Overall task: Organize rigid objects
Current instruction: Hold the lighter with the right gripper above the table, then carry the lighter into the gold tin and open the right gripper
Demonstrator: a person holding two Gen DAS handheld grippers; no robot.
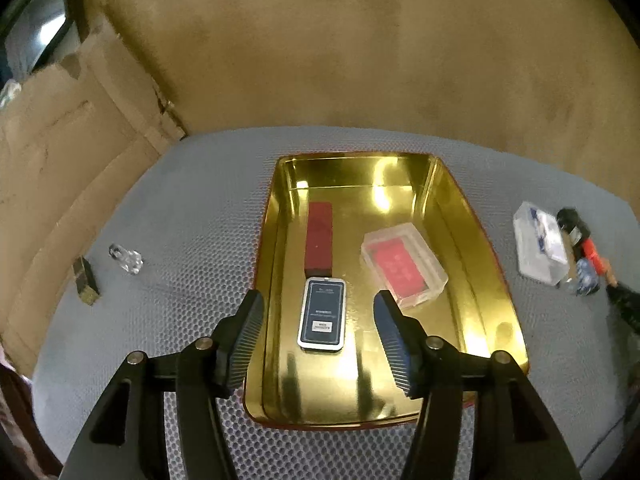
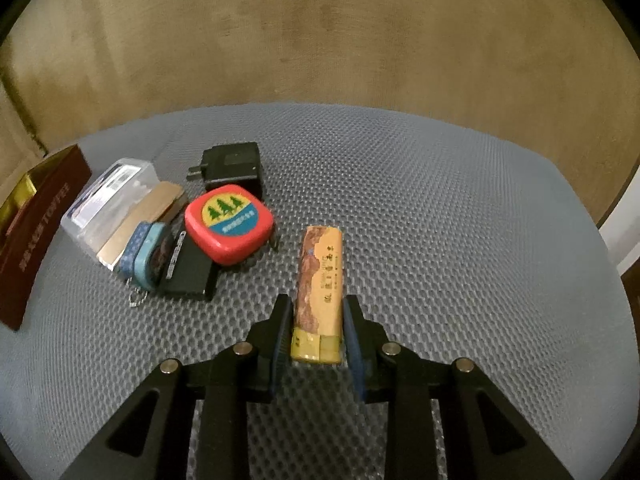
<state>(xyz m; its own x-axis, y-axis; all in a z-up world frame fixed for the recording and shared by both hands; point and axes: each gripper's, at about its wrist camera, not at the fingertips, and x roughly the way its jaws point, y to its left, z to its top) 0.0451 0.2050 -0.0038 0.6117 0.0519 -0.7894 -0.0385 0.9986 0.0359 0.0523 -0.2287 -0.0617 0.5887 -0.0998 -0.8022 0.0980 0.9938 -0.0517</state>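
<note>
Inside gold tray (image 1: 472, 216): navy card case (image 1: 322, 314), released beneath open left gripper (image 1: 318, 312); right gripper (image 2: 314, 330) clamps tan box (image 2: 320, 292), likely tray-bound.

Little lettering is legible. The tall tan and brown box (image 2: 319, 292) carries a vertical column of dark characters down its face; they cannot be made out. The dark red tin wall (image 2: 36, 236) bears a line of pale capital lettering, too blurred to read. The red square case (image 2: 229, 222) shows three green tree symbols on yellow above a blue band with small white characters, unreadable. The dark blue card (image 1: 322, 314) has faint lines of text and a white label, both illegible.
</note>
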